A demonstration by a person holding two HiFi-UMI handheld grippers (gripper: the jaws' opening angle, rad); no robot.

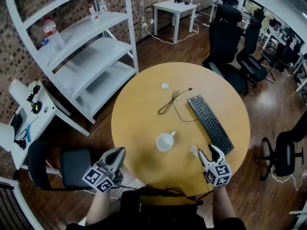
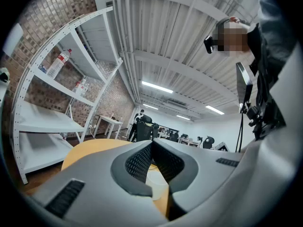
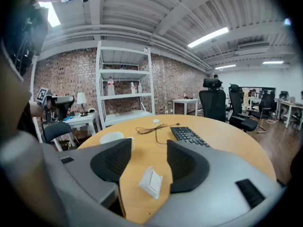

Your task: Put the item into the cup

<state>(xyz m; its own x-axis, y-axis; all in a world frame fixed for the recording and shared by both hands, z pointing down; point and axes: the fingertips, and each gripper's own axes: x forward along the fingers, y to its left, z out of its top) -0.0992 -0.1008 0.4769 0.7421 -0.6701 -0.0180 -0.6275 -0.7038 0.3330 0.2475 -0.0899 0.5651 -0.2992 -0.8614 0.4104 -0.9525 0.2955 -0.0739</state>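
Observation:
A white cup [image 1: 165,142] stands on the round wooden table [image 1: 144,114], near its front edge. The item, a small flat white packet [image 1: 193,151], lies on the table to the cup's right. My right gripper [image 1: 208,152] sits low right by it, open. In the right gripper view the packet [image 3: 151,182] lies between the two pads without touching them, and the cup [image 3: 111,137] shows past the left pad. My left gripper [image 1: 117,153] hovers off the table's front left edge, jaws shut and empty; its pads [image 2: 142,162] meet at the tips.
A black keyboard [image 1: 211,123] lies at the table's right, with a thin black cable [image 1: 170,102] and a small white object [image 1: 165,86] farther back. White shelving [image 1: 81,47] stands at the left, office chairs [image 1: 230,37] behind, and a black chair [image 1: 72,164] at the front left.

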